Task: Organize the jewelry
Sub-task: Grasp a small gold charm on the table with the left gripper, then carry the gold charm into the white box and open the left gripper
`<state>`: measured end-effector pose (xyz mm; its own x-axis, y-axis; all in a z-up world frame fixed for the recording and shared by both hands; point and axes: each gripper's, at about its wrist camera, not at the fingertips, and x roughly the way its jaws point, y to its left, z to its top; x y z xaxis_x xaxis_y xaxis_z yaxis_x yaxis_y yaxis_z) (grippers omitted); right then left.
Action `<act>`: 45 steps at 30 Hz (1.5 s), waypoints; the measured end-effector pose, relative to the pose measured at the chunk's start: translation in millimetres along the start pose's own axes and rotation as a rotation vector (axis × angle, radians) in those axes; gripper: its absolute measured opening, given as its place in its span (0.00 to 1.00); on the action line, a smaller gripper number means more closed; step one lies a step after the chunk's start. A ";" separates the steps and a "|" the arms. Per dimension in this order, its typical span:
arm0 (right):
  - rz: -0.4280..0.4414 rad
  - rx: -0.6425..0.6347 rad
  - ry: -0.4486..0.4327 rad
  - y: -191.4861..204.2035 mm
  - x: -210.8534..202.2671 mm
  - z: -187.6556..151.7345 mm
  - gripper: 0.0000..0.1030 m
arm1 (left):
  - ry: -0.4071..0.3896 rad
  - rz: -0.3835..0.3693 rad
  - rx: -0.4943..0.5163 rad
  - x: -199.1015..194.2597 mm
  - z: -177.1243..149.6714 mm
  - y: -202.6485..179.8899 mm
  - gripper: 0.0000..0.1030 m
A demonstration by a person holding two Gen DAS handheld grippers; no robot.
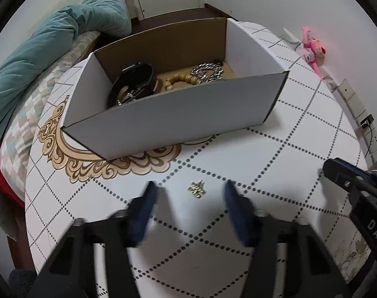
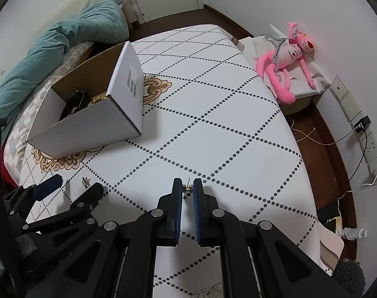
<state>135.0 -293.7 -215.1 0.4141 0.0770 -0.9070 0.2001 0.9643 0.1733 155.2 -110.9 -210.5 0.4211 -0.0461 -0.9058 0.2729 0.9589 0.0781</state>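
Gold charm (image 1: 197,190) lies dead ahead between our spread left gripper (image 1: 190,193); right gripper (image 2: 187,188) pinches small gold pin (image 2: 188,186).

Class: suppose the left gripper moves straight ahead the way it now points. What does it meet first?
Probably the small gold trinket lying on the table just ahead of the open left gripper; beyond it stands the white box. Depth is uncertain.

A small pendant (image 1: 197,190) lies on the table (image 1: 287,129), with the box (image 1: 173,106) behind it.
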 end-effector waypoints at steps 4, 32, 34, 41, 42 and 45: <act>0.002 0.012 -0.002 -2.2 0.8 -0.3 0.09 | -0.003 -0.009 0.016 0.8 1.5 -6.1 0.20; 0.133 -0.017 -0.122 28.6 -61.9 39.5 0.09 | -0.120 -0.185 -0.112 -83.3 39.2 44.8 0.05; 0.172 -0.036 -0.130 40.4 -66.9 56.3 0.09 | -0.128 -0.213 -0.143 -92.6 56.8 57.7 0.05; 0.236 -0.120 -0.070 83.2 -47.2 113.0 0.09 | -0.079 -0.224 -0.189 -75.6 102.0 90.8 0.05; 0.241 -0.127 -0.047 87.3 -41.0 118.7 0.09 | -0.064 -0.225 -0.194 -70.0 104.6 93.5 0.05; 0.244 -0.143 0.037 96.0 -18.7 134.3 0.09 | -0.037 -0.184 -0.199 -57.9 111.3 99.8 0.07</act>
<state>265.8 -236.6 -130.0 0.4011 0.3177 -0.8592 -0.0295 0.9419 0.3346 254.4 -43.7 -104.0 0.4122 -0.2311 -0.8813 0.1738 0.9695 -0.1730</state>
